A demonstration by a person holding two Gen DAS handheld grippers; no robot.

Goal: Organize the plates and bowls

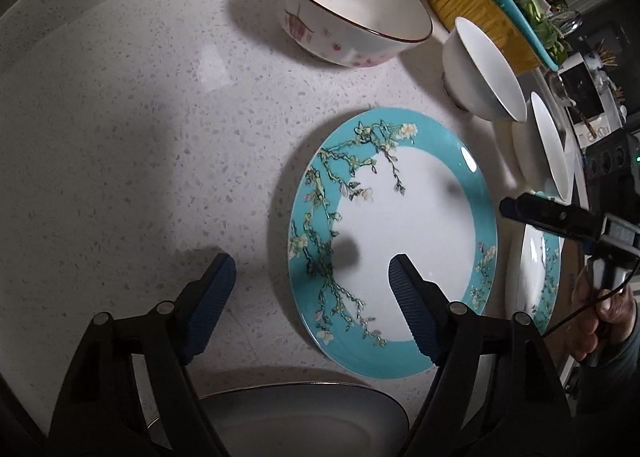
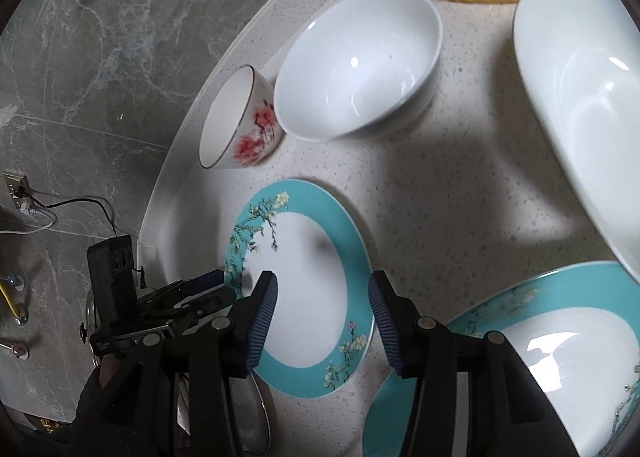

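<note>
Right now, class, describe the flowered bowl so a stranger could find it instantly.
Start at the speckled counter and find the turquoise blossom plate. Beyond it stand three bowls. Yours is the bowl with pink-red flowers and a dark rim; its neighbours are plain white.

Two close wrist views, steeply downward, sharing probably the same teal plate (image 1: 400, 225).

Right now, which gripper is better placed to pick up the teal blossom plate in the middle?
Probably the left gripper: its open jaws straddle the teal plate's near-left rim. The right gripper hangs open above the plate's centre and right rim, bracketing no edge.
</note>
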